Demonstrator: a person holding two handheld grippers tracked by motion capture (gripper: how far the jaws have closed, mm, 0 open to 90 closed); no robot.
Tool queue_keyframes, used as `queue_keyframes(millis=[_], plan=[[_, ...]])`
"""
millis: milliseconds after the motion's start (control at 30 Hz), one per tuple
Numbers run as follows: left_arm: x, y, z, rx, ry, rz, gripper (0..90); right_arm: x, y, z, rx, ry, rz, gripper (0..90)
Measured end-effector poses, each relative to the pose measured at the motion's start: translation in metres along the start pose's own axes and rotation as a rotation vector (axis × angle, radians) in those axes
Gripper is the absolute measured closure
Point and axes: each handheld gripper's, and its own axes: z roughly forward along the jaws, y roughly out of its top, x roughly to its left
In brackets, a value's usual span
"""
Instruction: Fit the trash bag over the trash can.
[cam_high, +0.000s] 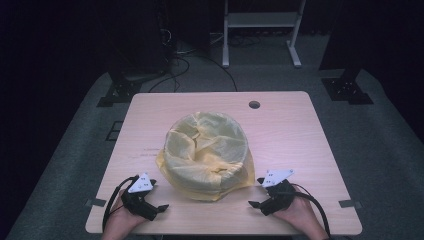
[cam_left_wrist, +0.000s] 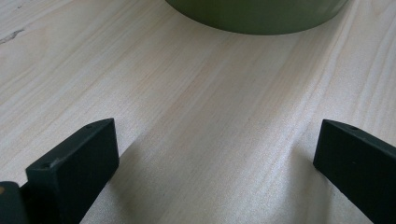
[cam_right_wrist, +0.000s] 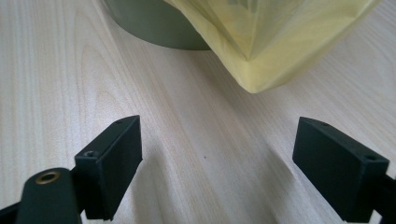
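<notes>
My left gripper (cam_high: 161, 206): jaws apart, nothing between | my right gripper (cam_high: 254, 204): jaws apart, nothing between | 1 green bin (cam_right_wrist: 154, 23) with yellow bag (cam_high: 207, 152) stands between both on the table (cam_high: 300, 140)

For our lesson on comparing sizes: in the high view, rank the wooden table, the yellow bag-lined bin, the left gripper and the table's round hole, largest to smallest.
1. wooden table
2. yellow bag-lined bin
3. left gripper
4. round hole

Light wooden table (cam_high: 300, 140), rounded corners, one round cable hole (cam_high: 254, 104) near the far edge. A green bin (cam_right_wrist: 154, 25) lined with a yellow bag (cam_high: 207, 152) stands at the table's centre.
</notes>
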Motion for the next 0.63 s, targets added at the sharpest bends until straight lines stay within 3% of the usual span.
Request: queue_keyframes(millis=[633], plan=[[0.0002,0.0,-0.0001,0.001,-0.002,0.003,0.0,0.0002,-0.0046,0.007,-0.025,0.012,0.012,13.3]])
